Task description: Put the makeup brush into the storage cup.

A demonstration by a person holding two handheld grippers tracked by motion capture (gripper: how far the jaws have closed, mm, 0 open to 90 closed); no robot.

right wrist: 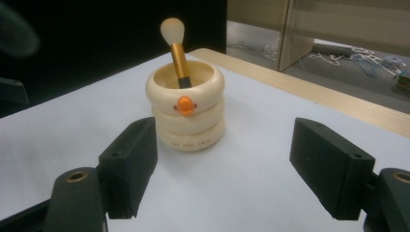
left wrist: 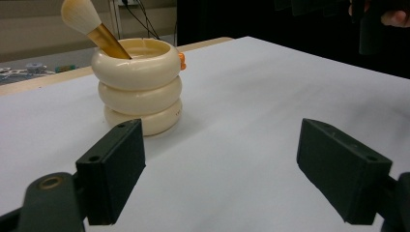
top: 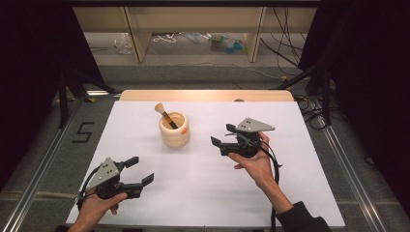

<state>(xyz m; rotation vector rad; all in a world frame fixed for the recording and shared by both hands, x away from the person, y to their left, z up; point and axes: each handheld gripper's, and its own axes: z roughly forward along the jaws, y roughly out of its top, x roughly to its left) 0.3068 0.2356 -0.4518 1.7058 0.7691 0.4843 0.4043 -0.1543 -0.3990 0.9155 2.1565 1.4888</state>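
A cream ribbed pot point(top: 174, 130) stands upright on the white sheet point(top: 203, 193), slightly left of centre. A make-up brush point(top: 163, 113) with a gold handle and pale bristles leans in it, head up and to the left. The pot point(right wrist: 186, 112) carries a small orange beak mark on the side facing my right gripper. My right gripper point(top: 223, 135) hovers to the pot's right, jaws wide and empty, pointing at it. My left gripper point(top: 139, 169) rests near the front left, open and empty, with the pot point(left wrist: 138, 87) and brush point(left wrist: 92, 26) farther ahead of it.
The sheet covers a wooden table whose bare edge point(top: 205, 95) shows at the back. Metal rails point(top: 43, 159) run along both sides. Shelving legs and cables point(top: 193, 38) lie on the floor beyond.
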